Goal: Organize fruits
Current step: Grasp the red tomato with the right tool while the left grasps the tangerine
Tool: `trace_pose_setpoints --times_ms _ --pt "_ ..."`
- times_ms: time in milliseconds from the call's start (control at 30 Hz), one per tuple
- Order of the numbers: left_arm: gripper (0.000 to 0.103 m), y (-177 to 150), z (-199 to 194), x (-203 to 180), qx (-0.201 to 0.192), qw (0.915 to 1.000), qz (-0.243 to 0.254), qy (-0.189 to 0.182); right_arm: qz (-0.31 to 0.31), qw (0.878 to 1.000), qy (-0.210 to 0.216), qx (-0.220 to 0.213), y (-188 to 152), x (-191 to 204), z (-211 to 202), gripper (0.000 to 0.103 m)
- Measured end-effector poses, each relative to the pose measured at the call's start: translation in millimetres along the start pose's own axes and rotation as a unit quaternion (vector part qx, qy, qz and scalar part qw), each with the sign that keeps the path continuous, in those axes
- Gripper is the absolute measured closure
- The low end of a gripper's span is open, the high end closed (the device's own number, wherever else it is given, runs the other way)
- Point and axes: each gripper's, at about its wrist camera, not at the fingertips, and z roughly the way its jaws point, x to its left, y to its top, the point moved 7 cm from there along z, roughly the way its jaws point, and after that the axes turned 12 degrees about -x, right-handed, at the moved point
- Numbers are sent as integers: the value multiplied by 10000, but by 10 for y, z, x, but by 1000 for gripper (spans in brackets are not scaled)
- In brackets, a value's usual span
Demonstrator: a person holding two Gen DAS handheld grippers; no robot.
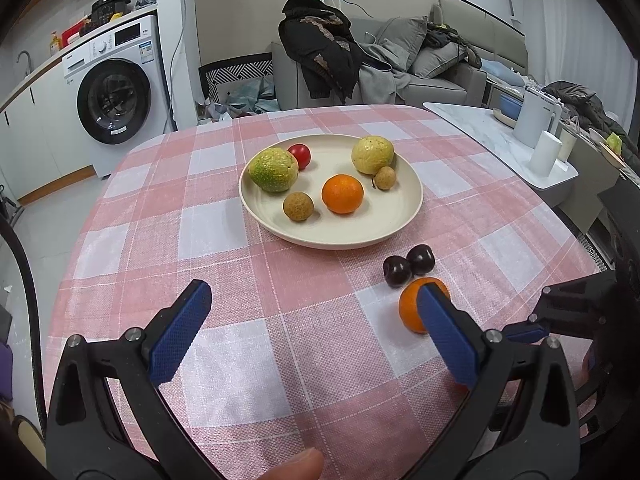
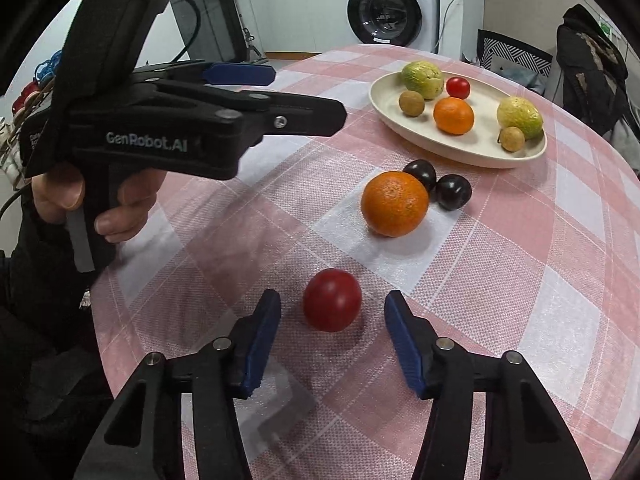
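A cream plate (image 1: pixel 340 236) (image 2: pixel 384 114) on the pink checked tablecloth holds two green-yellow guavas, an orange, a small red tomato and two brown longans. On the cloth in front of it lie two dark plums (image 1: pixel 408 266) (image 2: pixel 440 184) and a loose orange (image 1: pixel 412 312) (image 2: pixel 394 204). A red tomato (image 2: pixel 332 300) lies nearer, just ahead of and between the open fingers of my right gripper (image 2: pixel 332 312), untouched. My left gripper (image 1: pixel 316 300) is open and empty above the cloth; its right finger (image 1: pixel 448 336) partly hides the loose orange. The left gripper (image 2: pixel 260 96) also shows in the right wrist view.
A washing machine (image 1: pixel 116 92) stands beyond the table's far left. A sofa with clothes (image 1: pixel 360 56) is behind the table. A white side table (image 1: pixel 500 140) with cups stands at the right. The table edge curves close at the left.
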Motion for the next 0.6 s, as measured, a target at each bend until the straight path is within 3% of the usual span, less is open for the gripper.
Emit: trace_pose_setpoints --times_ms 233,400,600 --pt "1 -33 15 -41 47 10000 40 -24 3 10000 34 -22 11 13 -2 59" --pt "1 -64 46 -78 95 9999 15 -57 58 9999 116 -99 33 -6 7 73" --pt "1 -112 88 -162 178 9998 47 -118 7 9997 117 -217 61 -31 -63 74"
